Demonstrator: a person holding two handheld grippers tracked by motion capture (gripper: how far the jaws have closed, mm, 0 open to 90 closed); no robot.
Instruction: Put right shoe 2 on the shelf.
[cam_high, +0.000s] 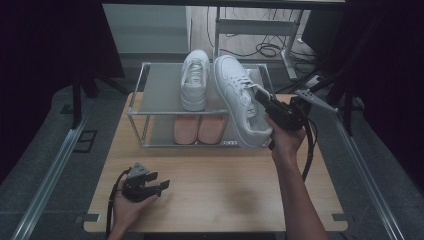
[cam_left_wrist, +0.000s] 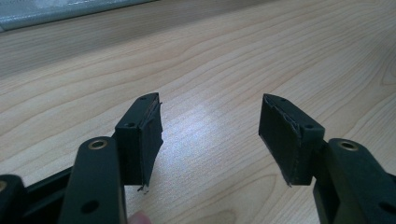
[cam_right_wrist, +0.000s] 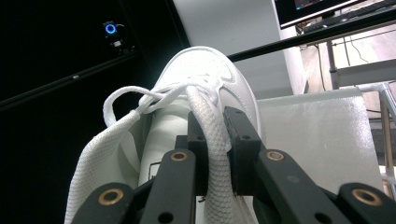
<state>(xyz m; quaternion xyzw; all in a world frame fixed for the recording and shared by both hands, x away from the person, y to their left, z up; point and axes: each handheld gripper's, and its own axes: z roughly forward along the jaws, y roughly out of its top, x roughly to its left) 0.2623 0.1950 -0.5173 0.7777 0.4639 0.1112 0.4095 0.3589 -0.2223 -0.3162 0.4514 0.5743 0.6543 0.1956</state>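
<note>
Left gripper (cam_high: 162, 186) at seven o'clock on the table (cam_high: 225, 195) — jaws spread, nothing between, resting idle. Up at twelve, a rack (cam_high: 150, 107) with one white sneaker (cam_high: 195, 80) on top and pink slippers (cam_high: 200, 129) beneath. At two o'clock, right gripper (cam_high: 260, 96) pinching the collar of the second white sneaker (cam_high: 237, 97), tilted and half off the rack's right end. Thin grip on soft padding — likely to slip or swing, toe could knock its mate or catch the rack rail.
</note>
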